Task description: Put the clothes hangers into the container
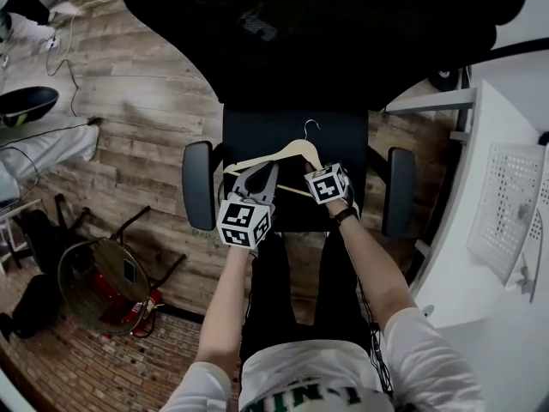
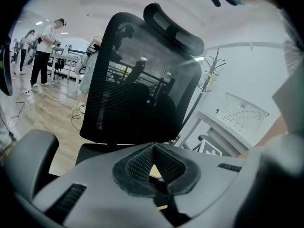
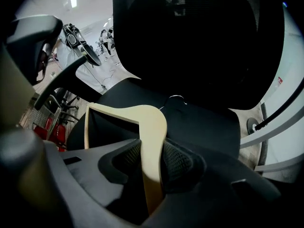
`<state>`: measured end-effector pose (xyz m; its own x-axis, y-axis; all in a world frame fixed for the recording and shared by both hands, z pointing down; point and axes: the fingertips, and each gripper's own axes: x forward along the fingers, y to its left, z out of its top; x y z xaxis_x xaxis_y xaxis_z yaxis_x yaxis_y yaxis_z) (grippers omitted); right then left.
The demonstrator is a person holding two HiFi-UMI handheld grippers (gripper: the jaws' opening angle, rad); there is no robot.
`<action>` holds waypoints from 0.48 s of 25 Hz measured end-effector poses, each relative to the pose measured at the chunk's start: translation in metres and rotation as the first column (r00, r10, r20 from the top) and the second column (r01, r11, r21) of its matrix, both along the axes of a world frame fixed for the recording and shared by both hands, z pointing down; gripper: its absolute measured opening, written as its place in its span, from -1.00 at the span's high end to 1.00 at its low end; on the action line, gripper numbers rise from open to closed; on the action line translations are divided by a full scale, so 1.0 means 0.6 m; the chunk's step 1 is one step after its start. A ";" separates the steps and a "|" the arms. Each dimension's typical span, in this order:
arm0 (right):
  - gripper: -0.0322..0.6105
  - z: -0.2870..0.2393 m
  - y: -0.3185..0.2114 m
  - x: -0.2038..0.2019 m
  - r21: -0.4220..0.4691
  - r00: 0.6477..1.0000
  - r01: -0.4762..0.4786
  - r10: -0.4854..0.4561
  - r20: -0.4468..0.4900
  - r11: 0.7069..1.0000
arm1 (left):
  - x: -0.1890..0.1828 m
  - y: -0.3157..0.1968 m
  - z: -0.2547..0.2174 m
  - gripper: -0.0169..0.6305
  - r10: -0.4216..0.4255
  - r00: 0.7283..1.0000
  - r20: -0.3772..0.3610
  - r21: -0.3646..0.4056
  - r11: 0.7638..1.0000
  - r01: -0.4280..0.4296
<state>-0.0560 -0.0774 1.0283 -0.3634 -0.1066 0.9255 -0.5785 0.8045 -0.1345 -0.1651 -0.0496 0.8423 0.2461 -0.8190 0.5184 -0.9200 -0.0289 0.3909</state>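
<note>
One hanger (image 3: 151,121) lying on chair seat (image 1: 343,140), right tongs (image 3: 151,148) clamping its arm, left tongs (image 2: 154,151) sitting closed; next needing lift toward container

Right gripper (image 3: 152,144) jaws clamped on wooden hanger (image 3: 123,112) arm; hanger bend at 12 o'clock of jaws, metal hook (image 3: 176,98) at 1 o'clock; black chair seat (image 3: 209,122) beneath, backrest (image 3: 190,42) behind

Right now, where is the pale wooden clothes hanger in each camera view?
Head view: centre, the pale wooden clothes hanger over the black chair seat.
Left gripper view: only a pale sliver of it behind the jaws.
Right gripper view: centre, between the jaws.
Shared landmark: the chair's black mesh backrest.
</note>
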 end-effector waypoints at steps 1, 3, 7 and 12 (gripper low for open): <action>0.39 -0.016 -0.003 0.001 0.012 1.000 0.008 -0.008 -0.008 1.000 | -0.001 -0.002 -0.011 0.91 0.000 1.000 0.002 0.001 1.000 0.000; 0.39 -0.059 -0.012 0.002 0.050 1.000 0.026 -0.025 -0.012 0.998 | 0.001 -0.004 -0.041 0.91 -0.010 1.000 -0.001 0.005 1.000 0.010; 0.39 -0.142 -0.033 0.007 0.112 0.999 0.031 -0.031 0.006 0.993 | 0.002 -0.012 -0.107 0.91 -0.038 0.999 0.009 0.019 0.999 0.038; 0.39 -0.268 -0.021 0.038 0.131 1.000 0.003 -0.006 0.022 0.991 | 0.015 0.003 -0.203 0.91 -0.035 0.999 0.013 0.016 0.999 0.035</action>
<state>-0.0335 -0.0899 0.8674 -0.3850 -0.2246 0.8952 -0.5725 0.8189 -0.0407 -0.1562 -0.0479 0.7206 0.2106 -0.8353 0.5079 -0.9255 -0.0030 0.3788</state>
